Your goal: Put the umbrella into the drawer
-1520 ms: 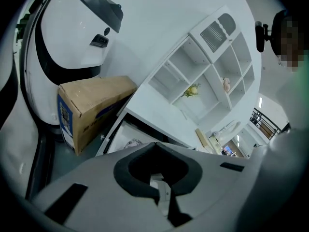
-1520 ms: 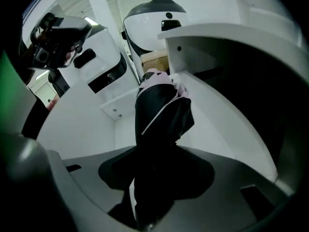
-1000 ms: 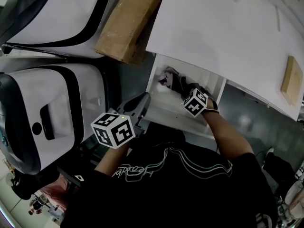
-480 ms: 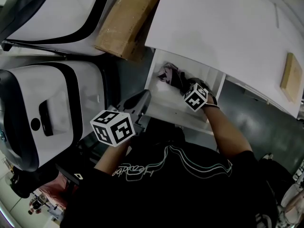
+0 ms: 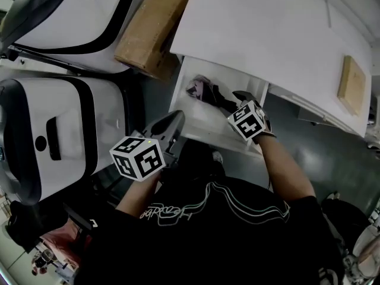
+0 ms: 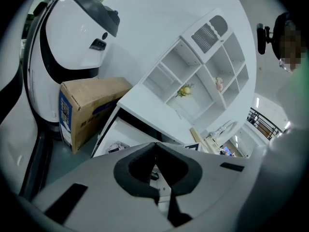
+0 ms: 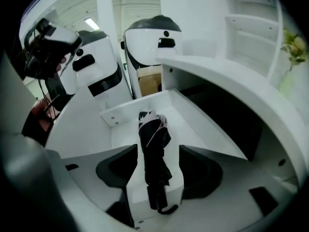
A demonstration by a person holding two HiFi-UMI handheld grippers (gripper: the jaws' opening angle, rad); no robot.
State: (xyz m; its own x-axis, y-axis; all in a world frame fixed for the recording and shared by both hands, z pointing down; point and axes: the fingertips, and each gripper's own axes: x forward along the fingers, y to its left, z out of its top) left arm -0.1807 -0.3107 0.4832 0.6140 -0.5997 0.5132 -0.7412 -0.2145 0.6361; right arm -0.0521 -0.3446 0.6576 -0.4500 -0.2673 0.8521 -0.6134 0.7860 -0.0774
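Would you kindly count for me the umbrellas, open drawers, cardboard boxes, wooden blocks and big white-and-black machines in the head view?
umbrella: 1
open drawer: 1
cardboard box: 1
wooden block: 1
white-and-black machines: 2
Total: 6

The umbrella [image 7: 153,144] is crumpled cloth, the drawer [image 7: 190,124] smooth matt white board, the box [image 5: 151,28] rough cardboard.

Left gripper [image 6: 155,146]: jaws together at the tips, nothing between them.
Drawer [image 6: 112,132]: open under the white tabletop [image 6: 145,98], beyond the jaws.
Cardboard box [image 6: 89,108]: on the floor, just left of the drawer.
Shelf unit [image 6: 205,64]: white, flowers [image 6: 183,90] in one compartment.
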